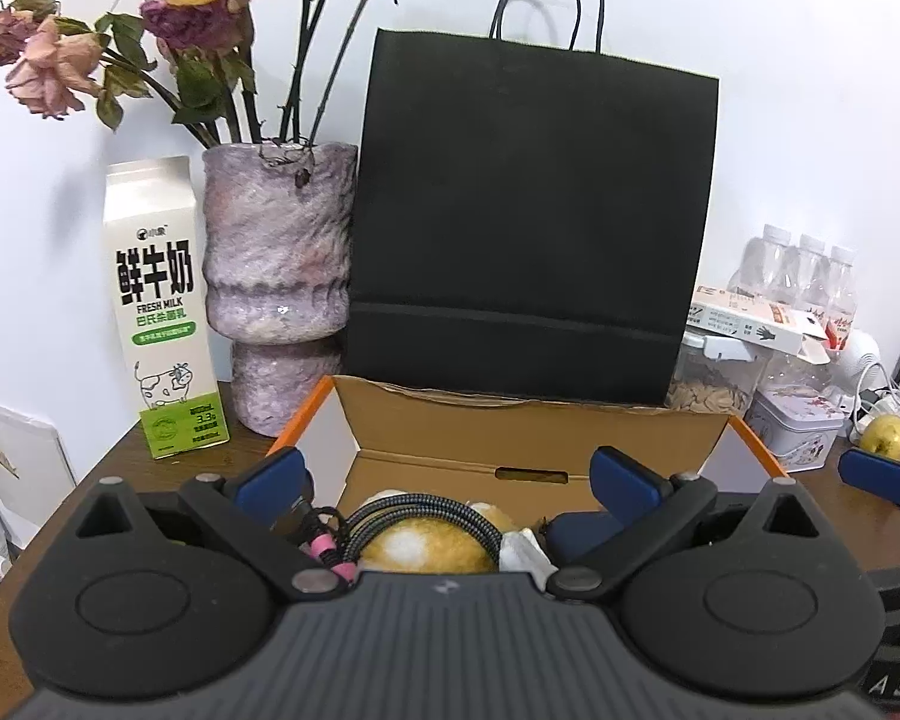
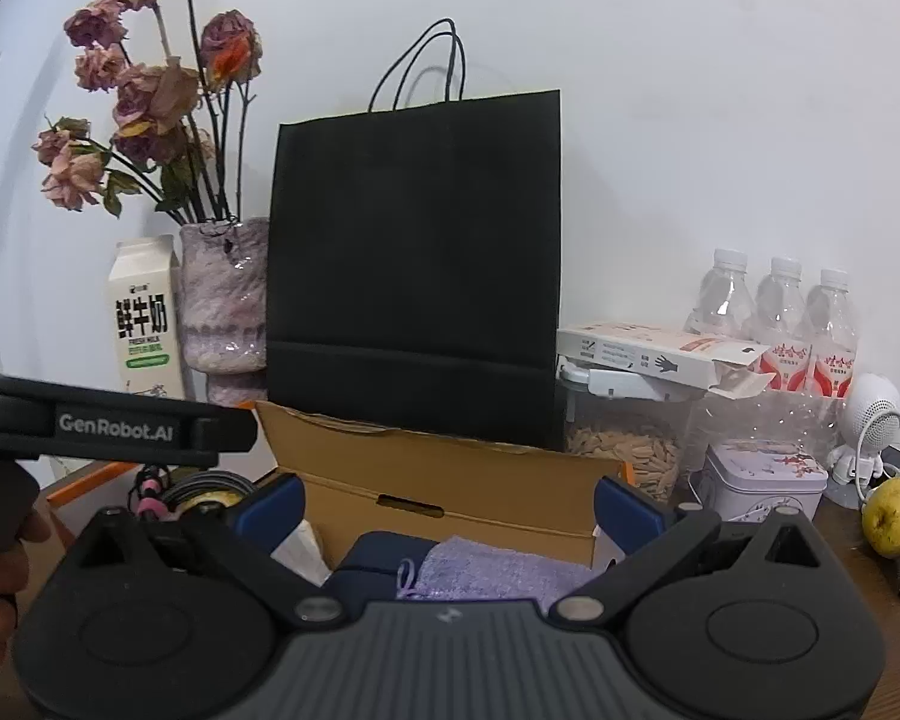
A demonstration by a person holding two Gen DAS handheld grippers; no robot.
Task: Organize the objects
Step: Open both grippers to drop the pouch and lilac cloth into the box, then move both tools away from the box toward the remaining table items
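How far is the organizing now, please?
Done: a coiled cable, a purple cloth and a dark blue case already lie in the cardboard box. In hand: nothing; both the left gripper and right gripper have open, empty jaws. Possibly left: the yellow-green fruit on the table.

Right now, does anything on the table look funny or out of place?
Yes. The roses in the purple vase are dried out and drooping. A white carton lies on top of a clear container with its end flap hanging open. A yellow fruit sits loose beside tangled white cords.
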